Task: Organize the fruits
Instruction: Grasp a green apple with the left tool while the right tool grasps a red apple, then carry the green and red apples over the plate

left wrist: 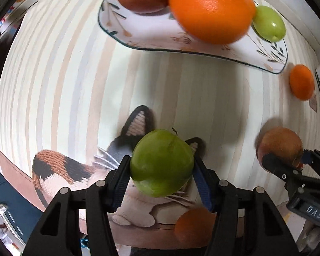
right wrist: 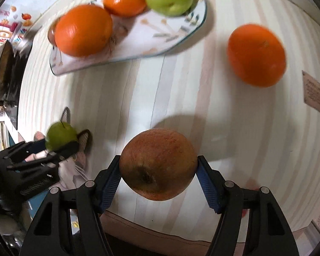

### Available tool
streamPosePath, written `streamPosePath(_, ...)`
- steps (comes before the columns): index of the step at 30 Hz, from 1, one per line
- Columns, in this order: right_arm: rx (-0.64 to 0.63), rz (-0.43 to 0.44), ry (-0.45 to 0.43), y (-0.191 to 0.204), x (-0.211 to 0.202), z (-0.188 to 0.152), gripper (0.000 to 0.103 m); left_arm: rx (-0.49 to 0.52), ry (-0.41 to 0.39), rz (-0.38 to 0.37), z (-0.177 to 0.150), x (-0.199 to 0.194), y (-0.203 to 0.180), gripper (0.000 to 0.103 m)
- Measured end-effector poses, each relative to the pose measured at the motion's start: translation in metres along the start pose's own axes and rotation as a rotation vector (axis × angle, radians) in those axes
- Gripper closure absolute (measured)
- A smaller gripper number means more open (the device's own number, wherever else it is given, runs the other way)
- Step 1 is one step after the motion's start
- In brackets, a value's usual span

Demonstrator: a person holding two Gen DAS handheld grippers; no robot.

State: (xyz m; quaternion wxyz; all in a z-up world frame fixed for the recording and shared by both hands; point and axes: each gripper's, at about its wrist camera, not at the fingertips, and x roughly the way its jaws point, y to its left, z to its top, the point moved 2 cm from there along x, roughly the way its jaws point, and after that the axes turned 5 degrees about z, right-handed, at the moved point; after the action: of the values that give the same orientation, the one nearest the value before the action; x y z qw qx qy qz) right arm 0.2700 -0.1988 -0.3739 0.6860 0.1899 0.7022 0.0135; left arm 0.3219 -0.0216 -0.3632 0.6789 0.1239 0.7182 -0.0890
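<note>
Clamping a green apple in the left jaws, a reddish apple in the right jaws

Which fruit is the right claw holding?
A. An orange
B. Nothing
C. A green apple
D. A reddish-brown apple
D: the right claw is clamped on a reddish-brown apple; the green apple sits in the left claw.
</note>
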Motion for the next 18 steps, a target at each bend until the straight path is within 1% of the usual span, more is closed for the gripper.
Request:
streamPosePath(6, 0.006, 0.004, 0.000, 0.004, 0.002, 0.002, 0.032, -0.023, -0.017, -0.016, 0.002, -0.007, 0.010, 0.049)
streamPosePath(9, 0.018, 0.023, -0.027, -0.002, -0.010, 0.004, 0.032, -0.037, -0.054, -0.037, 0.014, -0.025, 0.020, 0.049)
streamPosePath(13, 0.033, 0.058, -0.103, 0.001, -0.036, 0.023, 0.032, -0.067, -0.112, -0.063, 0.043, -0.055, 0.035, 0.049)
streamPosePath(14, 0.033, 0.058, -0.119, 0.002, -0.041, 0.030, 0.032, -0.078, -0.113, -0.061, 0.050, -0.059, 0.038, 0.049)
streamPosePath(18, 0.036, 0.042, -0.180, 0.006, -0.059, 0.062, 0.032, -0.121, -0.115, -0.097, 0.085, -0.072, 0.054, 0.049)
